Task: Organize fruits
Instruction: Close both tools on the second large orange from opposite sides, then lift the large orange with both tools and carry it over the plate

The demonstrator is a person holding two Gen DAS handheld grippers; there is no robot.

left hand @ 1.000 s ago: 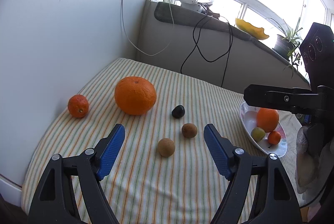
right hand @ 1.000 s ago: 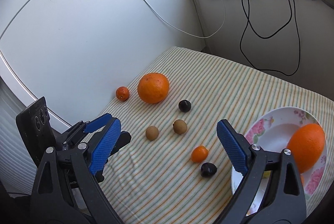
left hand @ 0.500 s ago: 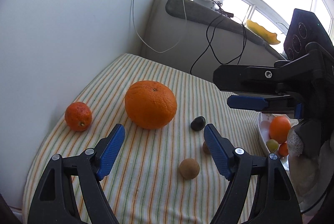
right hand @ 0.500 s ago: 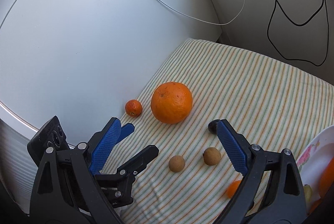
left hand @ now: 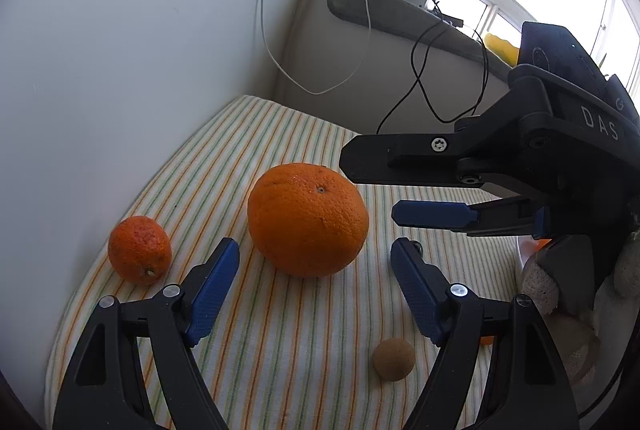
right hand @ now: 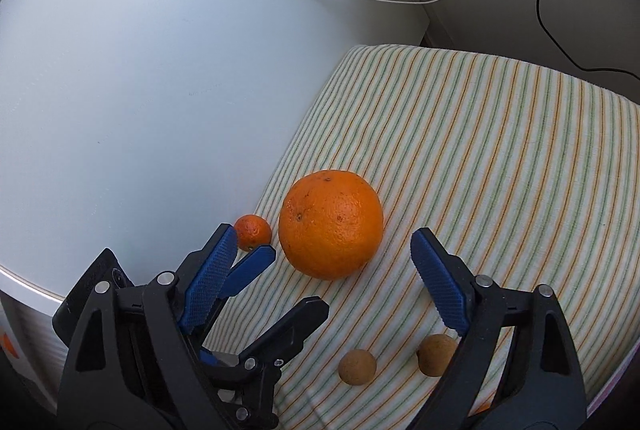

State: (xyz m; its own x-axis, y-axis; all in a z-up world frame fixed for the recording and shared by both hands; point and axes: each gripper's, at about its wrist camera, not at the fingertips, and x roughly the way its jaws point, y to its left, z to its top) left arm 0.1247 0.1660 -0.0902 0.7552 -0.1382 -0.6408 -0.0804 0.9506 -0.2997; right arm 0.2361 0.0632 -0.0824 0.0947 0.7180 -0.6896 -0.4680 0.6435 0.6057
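**Both grippers face the big orange**

Your left gripper (left hand: pixel 314 280) stands wide open and holds nothing; the large orange (left hand: pixel 307 220) lies on the striped cloth (left hand: pixel 280 350) just ahead of its blue pads (left hand: pixel 212 290). Your right gripper (right hand: pixel 322 270) is empty too, its jaws closing slightly, with the same orange (right hand: pixel 330 224) lying just beyond its tips, untouched. A small mandarin (left hand: pixel 139 250) lies left of the orange near the white wall (left hand: pixel 120 49). Two brown round fruits (right hand: pixel 357 367) lie nearer you on the cloth.

The big round orange (right hand: pixel 331 224) sits on the striped cloth (right hand: pixel 480 149), the small orange mandarin (right hand: pixel 252 232) left of it, two little brown round fruits (right hand: pixel 357 367) in front.
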